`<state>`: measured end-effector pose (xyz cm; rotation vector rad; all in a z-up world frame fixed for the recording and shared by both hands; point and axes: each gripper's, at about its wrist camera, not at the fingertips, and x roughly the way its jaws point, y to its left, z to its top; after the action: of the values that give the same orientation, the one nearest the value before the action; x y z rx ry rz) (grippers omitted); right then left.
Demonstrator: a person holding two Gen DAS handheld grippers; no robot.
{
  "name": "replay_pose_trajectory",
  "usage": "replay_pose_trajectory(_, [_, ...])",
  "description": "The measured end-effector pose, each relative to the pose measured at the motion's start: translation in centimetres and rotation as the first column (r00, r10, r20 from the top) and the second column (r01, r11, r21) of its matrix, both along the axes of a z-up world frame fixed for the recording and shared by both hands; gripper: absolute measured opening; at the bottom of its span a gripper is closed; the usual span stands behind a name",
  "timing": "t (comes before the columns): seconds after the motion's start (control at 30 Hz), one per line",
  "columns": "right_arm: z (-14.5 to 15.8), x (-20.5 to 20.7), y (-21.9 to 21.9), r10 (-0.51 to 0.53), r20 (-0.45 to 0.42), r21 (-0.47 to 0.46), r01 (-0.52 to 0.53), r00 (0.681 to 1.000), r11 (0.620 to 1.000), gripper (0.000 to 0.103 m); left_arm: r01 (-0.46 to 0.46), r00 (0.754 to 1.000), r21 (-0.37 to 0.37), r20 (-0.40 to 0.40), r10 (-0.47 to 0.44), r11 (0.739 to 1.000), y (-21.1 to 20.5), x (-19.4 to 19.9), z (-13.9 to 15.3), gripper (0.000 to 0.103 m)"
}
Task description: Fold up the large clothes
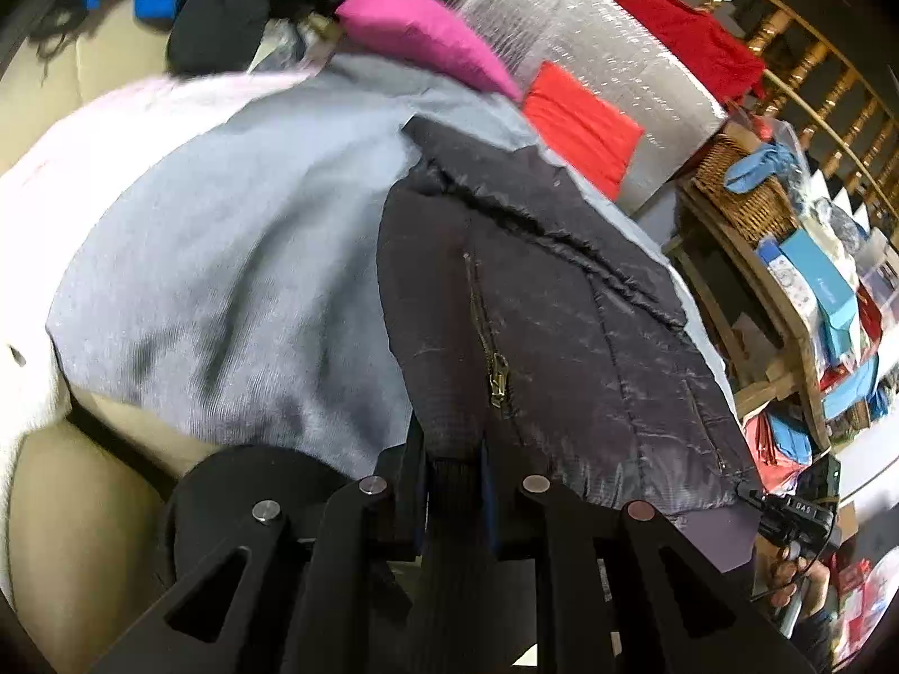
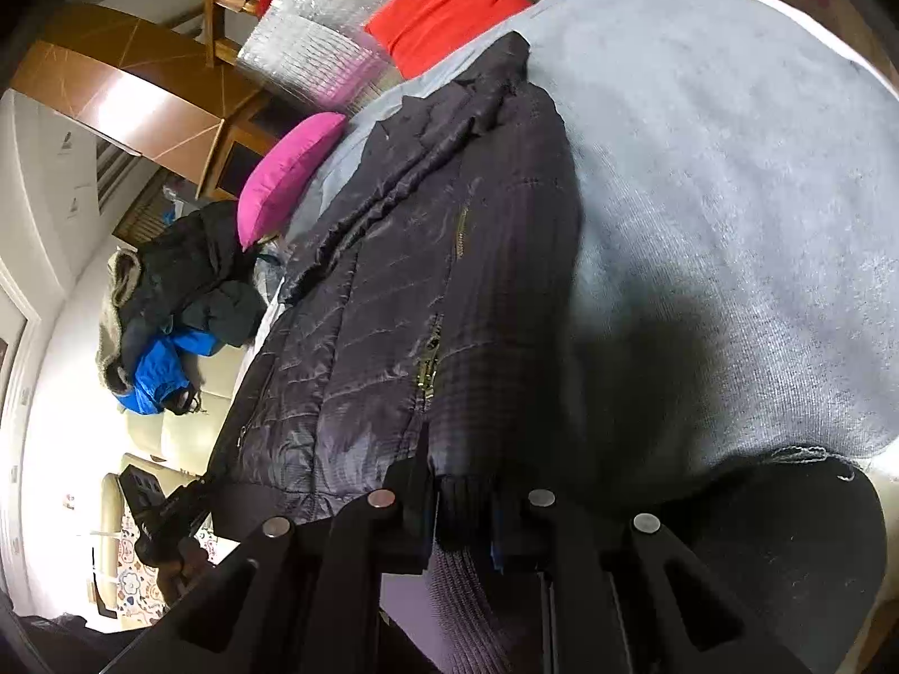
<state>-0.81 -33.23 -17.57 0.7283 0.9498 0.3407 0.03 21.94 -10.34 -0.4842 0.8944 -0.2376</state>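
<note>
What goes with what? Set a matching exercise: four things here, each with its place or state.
1. dark quilted jacket
2. magenta cushion
3. light grey knitted blanket
4. bright blue garment

A. spread under the jacket
B. ribbed hem clamped by both grippers
C. in the pile of dark clothes
D. beyond the jacket's collar end

Pairs: 1-B, 2-D, 3-A, 4-C

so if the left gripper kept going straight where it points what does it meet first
Probably the dark quilted jacket itself: the left gripper is shut on its ribbed hem, and the jacket's zipped panel lies directly ahead.
</note>
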Motion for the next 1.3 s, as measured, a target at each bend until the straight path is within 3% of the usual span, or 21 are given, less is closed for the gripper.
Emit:
replay_pose_trajectory(0.07, [-0.8, 0.1, -0.3, -0.01, -0.022, 0.021, 0.011, 1.0, 1.0, 0.016, -0.013, 1.0, -0.019, -0.024, 0.012, 1.0, 0.3, 0.1, -0.6, 0.016])
replay_pose_trajectory(0.3, [1.2, 0.1, -0.9, -0.01, 0.04, 0.08, 0.007, 0.999, 0.997, 0.015, 0.004, 0.999, -0.027, 0.044, -0.003, 1.0, 0.4, 0.1, 1.8, 0.016])
replay_pose_trajectory(0.5, [1.0, 0.3, -1.2, -0.014, 0.035, 0.123, 0.01, 0.999, 0.992, 0.015, -0.01, 1.0, -0.045, -0.001, 0.01, 0.999, 0.8, 0.5, 0.9, 0.016])
replay_pose_trajectory(0.7, [3.1, 0.8, -1.7, -0.016, 0.092, 0.163, 0.001, 0.996, 0.987, 0.015, 0.003, 0.998, -0.041, 0.06, -0.001, 0.999, 0.6, 1.1, 3.0, 0.016])
replay_pose_trajectory(0.87, [0.6, 1.3, -1.9, -0.019, 0.016, 0.165, 0.016, 1.0, 0.986, 0.015, -0.002, 0.996, -0.006, -0.084, 0.002, 1.0, 0.3, 2.1, -0.3, 0.016])
replay_pose_trajectory(0.97, [0.2, 1.1, -1.6, -0.017, 0.007, 0.172, 0.015, 1.0, 0.985, 0.015, 0.004, 0.999, -0.012, -0.049, -0.005, 1.0, 0.2, 1.7, 0.5, 0.016])
replay_pose_trajectory(1.13, [1.8, 1.9, -2.3, -0.015, 0.06, 0.187, 0.003, 0.998, 0.982, 0.015, 0.009, 1.0, -0.041, 0.017, -0.008, 0.999, 0.6, 2.4, 3.0, 0.016])
replay_pose_trajectory(1.3, [1.2, 2.5, -2.2, 0.0, 0.037, 0.182, -0.007, 0.999, 0.983, 0.015, 0.009, 0.998, -0.017, -0.065, -0.01, 1.0, 0.4, 3.7, 1.9, 0.016])
